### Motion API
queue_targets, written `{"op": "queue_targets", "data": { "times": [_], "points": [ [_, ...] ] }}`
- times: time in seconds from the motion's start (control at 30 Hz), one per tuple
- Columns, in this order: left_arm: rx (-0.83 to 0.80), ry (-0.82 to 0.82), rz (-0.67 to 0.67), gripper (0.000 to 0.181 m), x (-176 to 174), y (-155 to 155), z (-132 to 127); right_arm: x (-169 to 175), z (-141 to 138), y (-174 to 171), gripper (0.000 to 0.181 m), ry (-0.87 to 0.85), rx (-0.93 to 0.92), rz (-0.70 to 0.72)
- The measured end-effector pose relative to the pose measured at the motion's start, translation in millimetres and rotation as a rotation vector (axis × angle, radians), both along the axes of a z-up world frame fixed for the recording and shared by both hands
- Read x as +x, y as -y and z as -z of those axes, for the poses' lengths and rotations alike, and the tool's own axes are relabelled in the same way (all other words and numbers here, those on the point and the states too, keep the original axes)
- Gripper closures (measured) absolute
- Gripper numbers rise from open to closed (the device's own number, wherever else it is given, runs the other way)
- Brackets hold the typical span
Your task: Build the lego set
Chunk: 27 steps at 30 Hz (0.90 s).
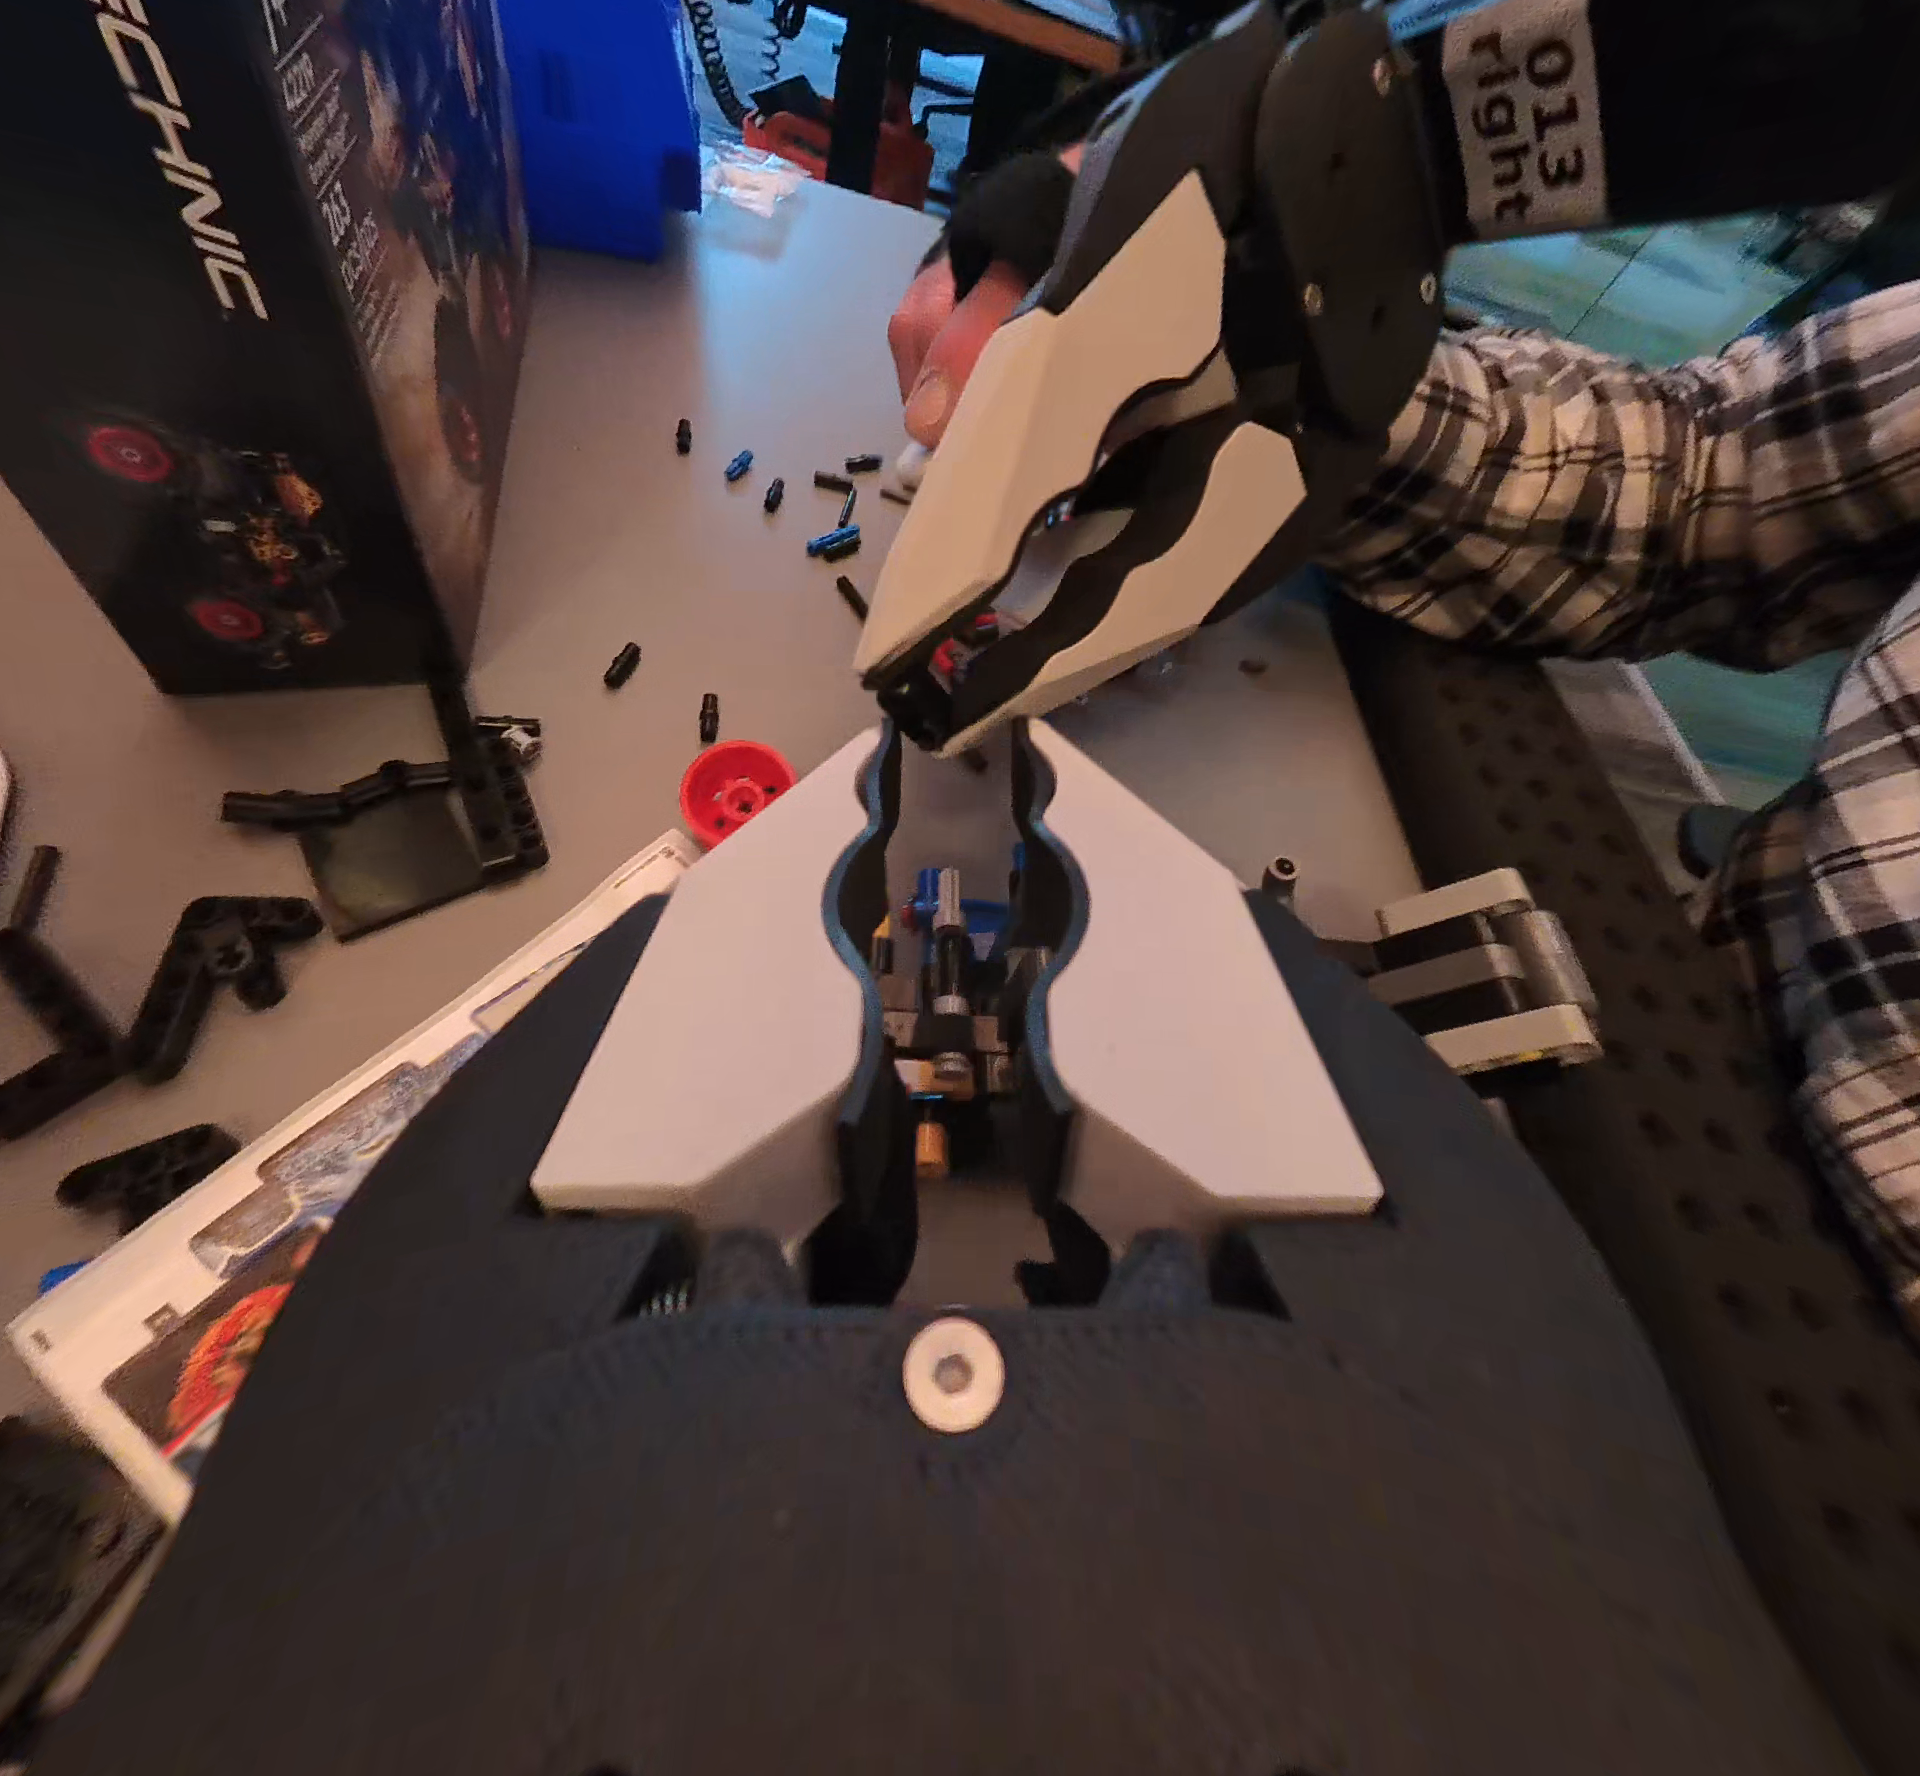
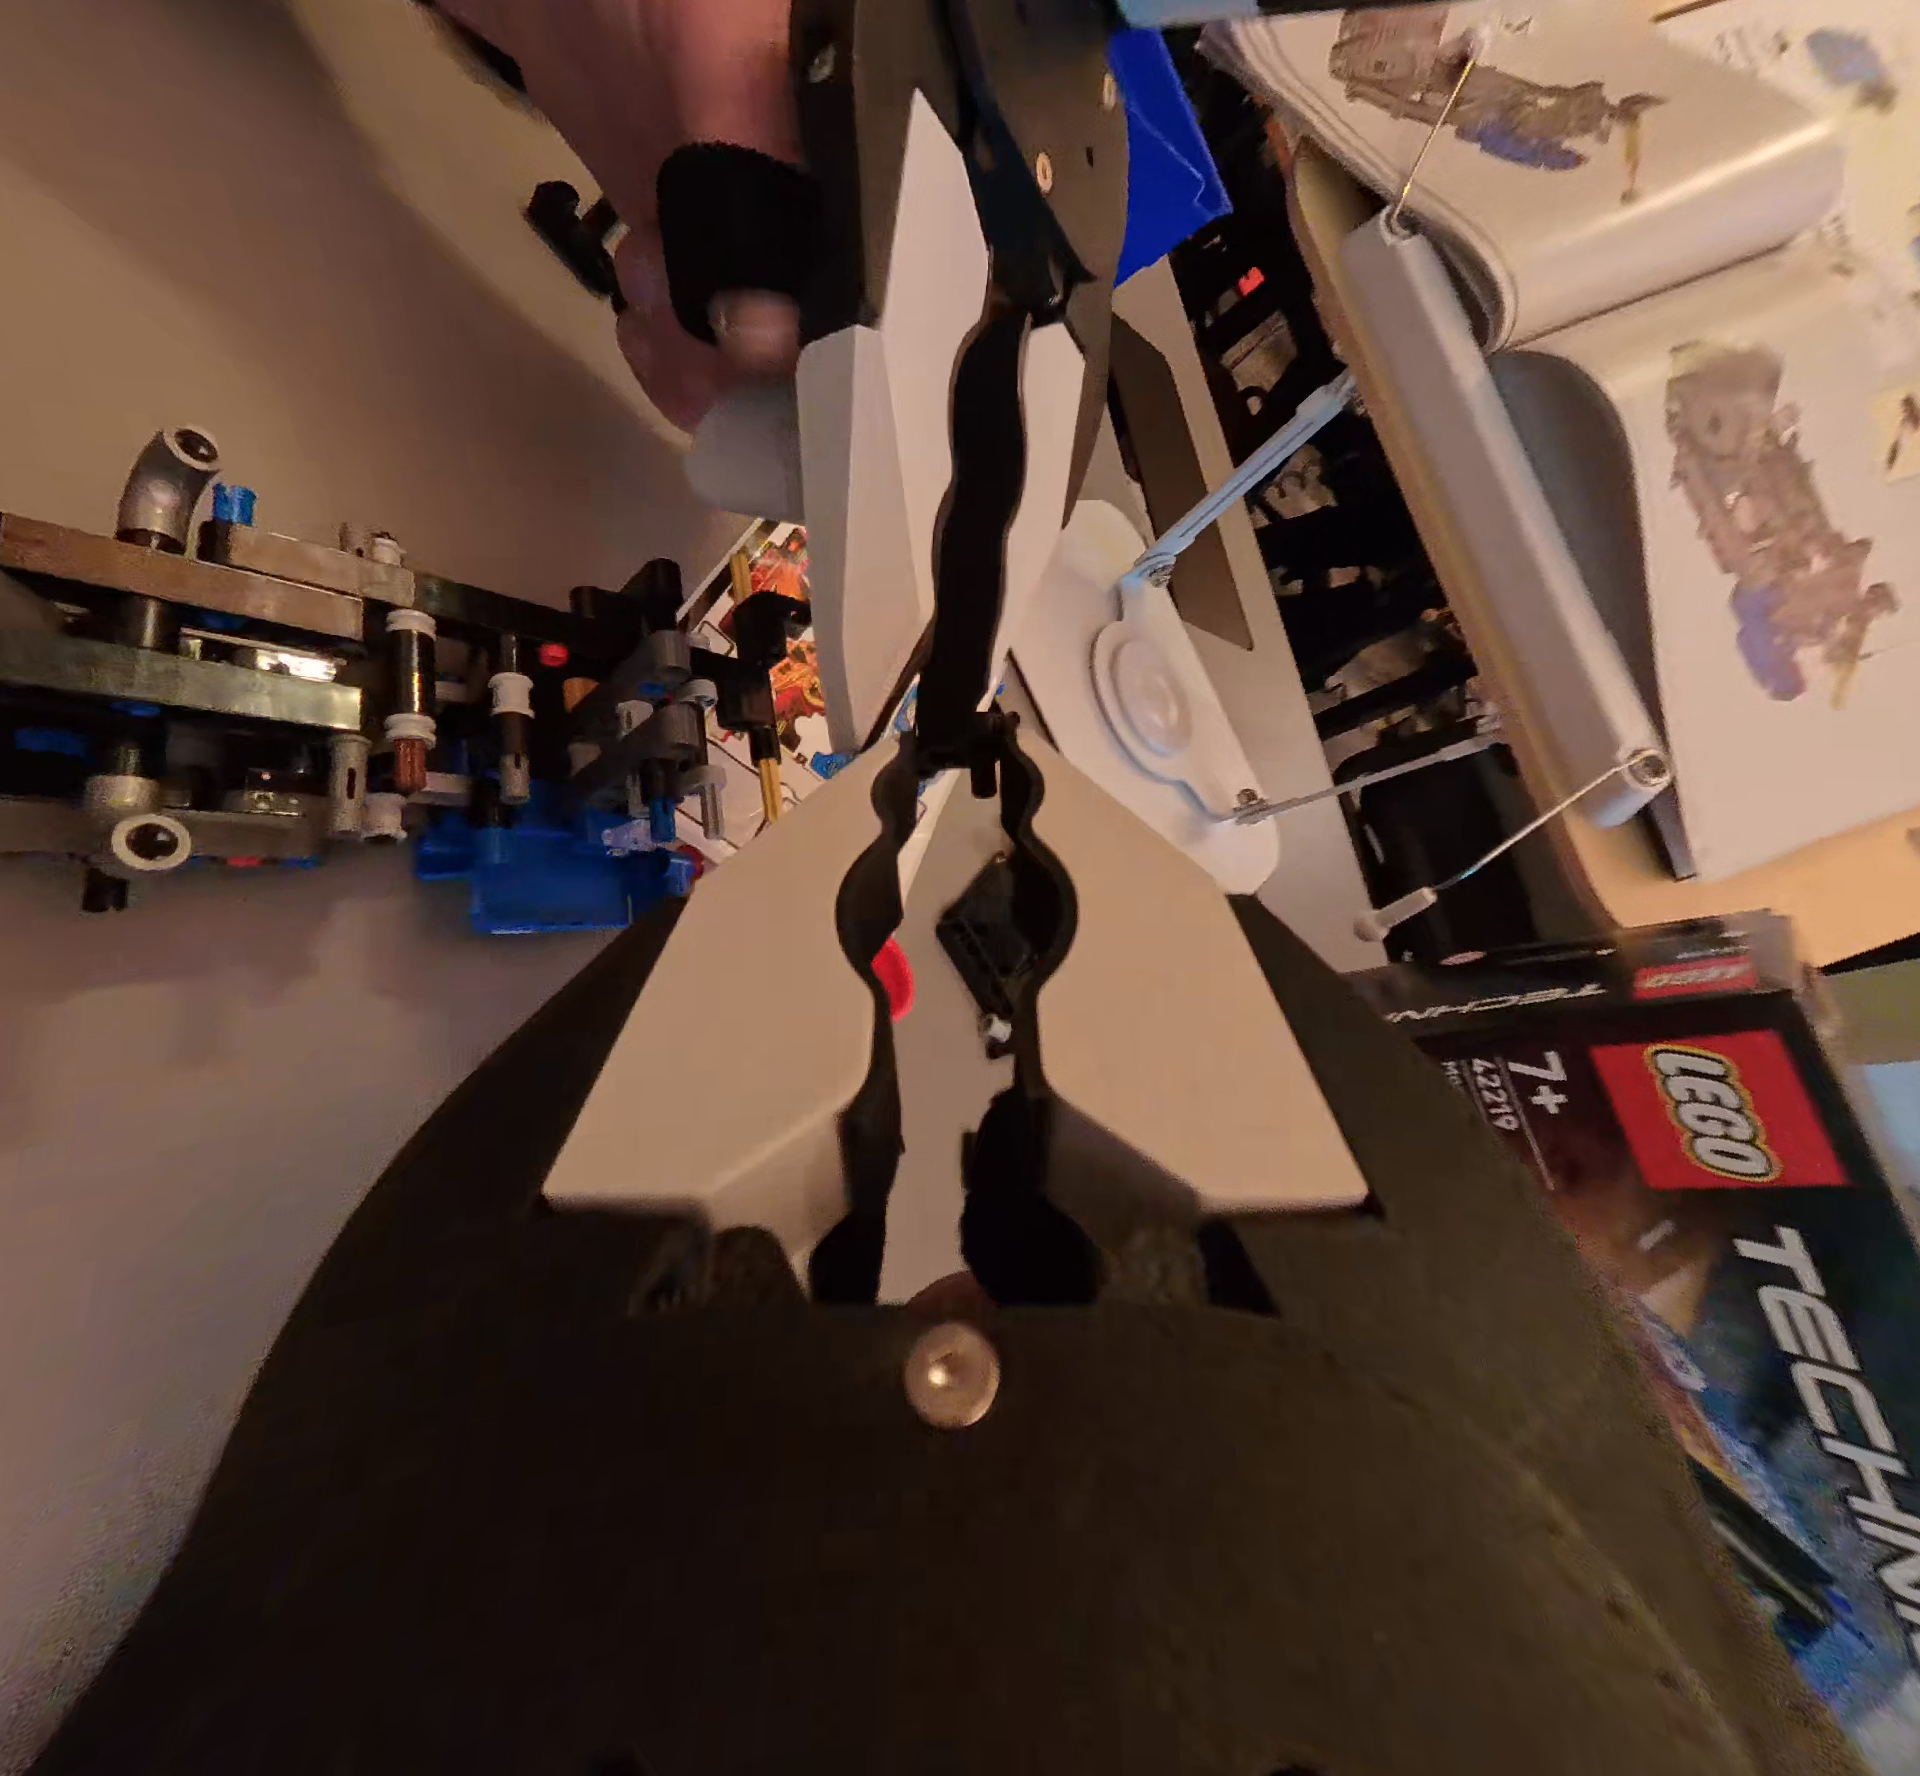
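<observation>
A partly built lego assembly (image 1: 945, 988) of grey, black and blue parts lies on the table; in the right wrist view (image 2: 312, 687) it stretches off to the left. My left gripper (image 1: 953, 750) stands over its end with the jaws narrowly apart, and parts of the assembly sit between its pads. It also shows in the right wrist view (image 2: 940, 734), coming down from above. My right gripper (image 2: 951, 760) is nearly shut, with a small black piece (image 1: 916, 700) at its tips. In the left wrist view the right gripper (image 1: 925, 718) meets my left fingertips tip to tip.
The set's box (image 1: 260, 272) stands at the left. A red wheel hub (image 1: 732, 791), a black panel (image 1: 405, 843), black beams (image 1: 208, 968) and loose pins (image 1: 831, 521) lie on the table. An instruction booklet (image 1: 312, 1155) lies under my left gripper. A black perforated mat (image 1: 1558, 791) is at the right. Both grippers' tips are close together, under 4 cm apart. Left tips and right tips are each some 8 cm from the red wheel hub (image 1: 732, 791).
</observation>
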<state>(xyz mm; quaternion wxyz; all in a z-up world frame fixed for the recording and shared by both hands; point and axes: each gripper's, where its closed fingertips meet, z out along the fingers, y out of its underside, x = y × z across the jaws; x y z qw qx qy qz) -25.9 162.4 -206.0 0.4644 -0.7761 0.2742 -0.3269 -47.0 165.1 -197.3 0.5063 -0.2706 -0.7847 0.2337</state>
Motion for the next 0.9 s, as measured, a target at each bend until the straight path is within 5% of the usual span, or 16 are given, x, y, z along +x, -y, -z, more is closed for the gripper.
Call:
{"op": "queue_targets", "data": {
  "times": [0.57, 0.9],
  "points": [
    [0.018, 0.317, 0.057, 0.17, 5, 9, -38, 11, -29, 14, 0.168, -0.103, 0.063, -0.059],
    [0.146, 0.135, -0.006, 0.176, 3, 5, -38, 11, -33, 18, 0.161, -0.103, -0.096, -0.081]
  ]
}}
